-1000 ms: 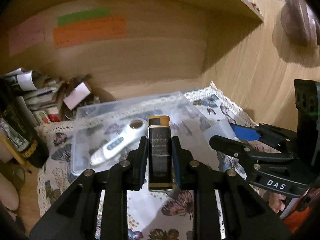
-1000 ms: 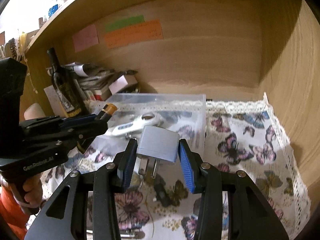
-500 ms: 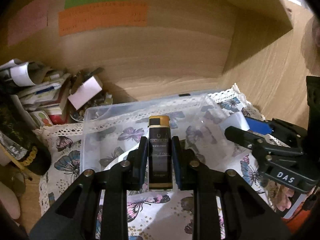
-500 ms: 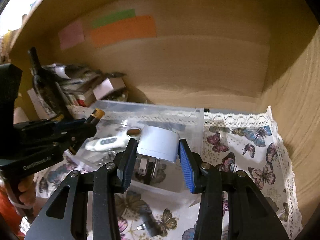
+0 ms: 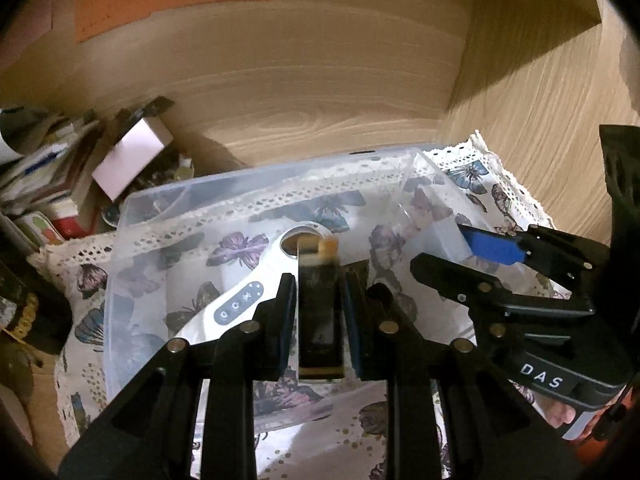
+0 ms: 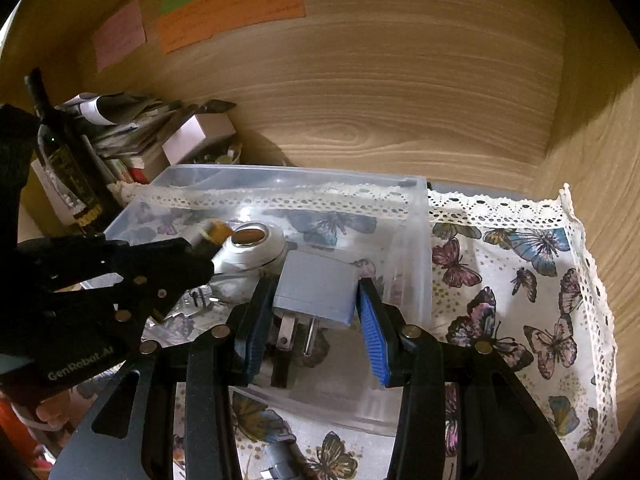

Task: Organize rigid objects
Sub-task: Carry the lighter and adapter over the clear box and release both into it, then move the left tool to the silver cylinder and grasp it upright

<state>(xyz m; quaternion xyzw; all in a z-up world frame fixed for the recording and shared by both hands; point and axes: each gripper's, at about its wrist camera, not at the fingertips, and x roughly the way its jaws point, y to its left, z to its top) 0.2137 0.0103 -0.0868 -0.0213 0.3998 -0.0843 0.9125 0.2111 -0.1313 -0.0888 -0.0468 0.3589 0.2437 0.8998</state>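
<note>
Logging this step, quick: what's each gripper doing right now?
Left gripper: shut on the black bottle.
Right gripper: shut on the plug adapter.

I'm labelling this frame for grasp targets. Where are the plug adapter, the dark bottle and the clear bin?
plug adapter (image 6: 316,286), right wrist view, grey body.
dark bottle (image 5: 320,320), left wrist view, label face.
clear bin (image 6: 416,240), right wrist view, right wall.

My left gripper (image 5: 319,312) hangs over the clear plastic storage bin (image 6: 420,240), which sits on the butterfly-print lace-edged cloth (image 6: 520,300). Between its fingers is the slim black bottle with a gold cap (image 5: 320,312), and in the bin beneath it lies the white handheld device with buttons (image 5: 256,292). To the right, my right gripper (image 6: 316,320) holds the white plug adapter (image 6: 316,288) over the same bin (prongs toward me). Left of the bin stands a dark glass wine bottle (image 6: 68,164), with a stack of papers and small boxes (image 6: 132,136) behind.
</note>
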